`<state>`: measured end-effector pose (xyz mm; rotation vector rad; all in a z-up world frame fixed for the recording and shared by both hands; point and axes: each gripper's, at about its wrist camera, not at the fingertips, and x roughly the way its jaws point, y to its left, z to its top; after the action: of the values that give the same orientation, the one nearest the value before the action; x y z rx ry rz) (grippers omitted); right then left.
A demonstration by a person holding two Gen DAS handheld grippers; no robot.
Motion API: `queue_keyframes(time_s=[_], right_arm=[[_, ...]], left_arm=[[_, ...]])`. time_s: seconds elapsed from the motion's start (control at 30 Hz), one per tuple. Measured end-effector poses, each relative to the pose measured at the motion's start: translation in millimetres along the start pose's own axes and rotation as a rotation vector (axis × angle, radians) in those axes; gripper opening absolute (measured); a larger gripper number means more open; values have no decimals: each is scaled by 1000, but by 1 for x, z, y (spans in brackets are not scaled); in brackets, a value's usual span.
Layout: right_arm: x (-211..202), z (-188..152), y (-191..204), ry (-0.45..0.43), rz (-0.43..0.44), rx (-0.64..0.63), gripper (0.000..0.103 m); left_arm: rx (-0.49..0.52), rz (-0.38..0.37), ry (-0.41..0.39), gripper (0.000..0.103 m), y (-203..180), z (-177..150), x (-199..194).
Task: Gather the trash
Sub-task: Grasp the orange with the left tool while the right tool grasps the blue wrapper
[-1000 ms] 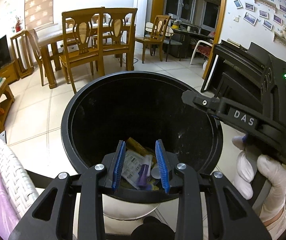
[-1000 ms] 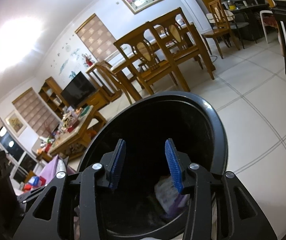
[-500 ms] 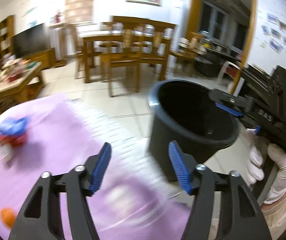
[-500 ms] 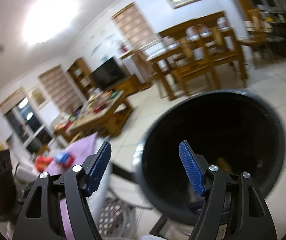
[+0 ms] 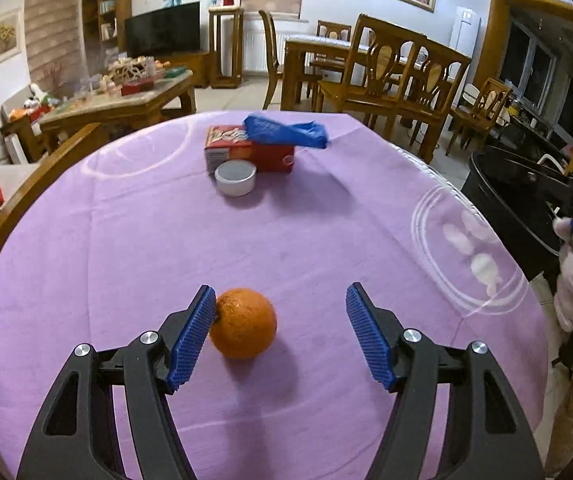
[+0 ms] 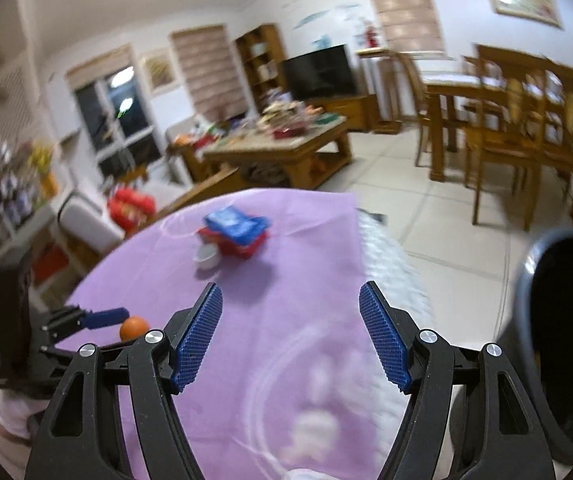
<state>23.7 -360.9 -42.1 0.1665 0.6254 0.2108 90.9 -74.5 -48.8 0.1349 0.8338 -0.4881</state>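
My left gripper is open over the purple table. An orange lies between its fingers, touching the left pad. Farther back, a blue wrapper lies on a red box, with a small white cup in front. My right gripper is open and empty above the table's right part. The black trash bin stands on the floor at the right; it also shows in the left wrist view. The right wrist view shows the orange, wrapper and left gripper.
A wooden dining table with chairs stands behind the purple table. A cluttered coffee table and a TV are at the far left. A wooden chair back borders the table's left edge.
Both grippers swung left from over the bin to the purple table. Both opened wider. The left one now has the orange between its fingers.
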Motion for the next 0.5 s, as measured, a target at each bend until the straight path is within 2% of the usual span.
queue_keyframes(time_s=[0.17,0.3,0.4,0.5], right_arm=[[44,29,54,41,-18,-141,71],[72,41,72,54,-32,-208,71],[97,49,88,63,-34,-263,69],[129,57,105,96,-52,-321,60]], left_arm=[[-26,-17,23,67,24,-13,1],[-38,-42,70,67,36,-17,7],[-44,-62,78,66,39,-19,7],[-38,-86,96,53,40,-20,10]])
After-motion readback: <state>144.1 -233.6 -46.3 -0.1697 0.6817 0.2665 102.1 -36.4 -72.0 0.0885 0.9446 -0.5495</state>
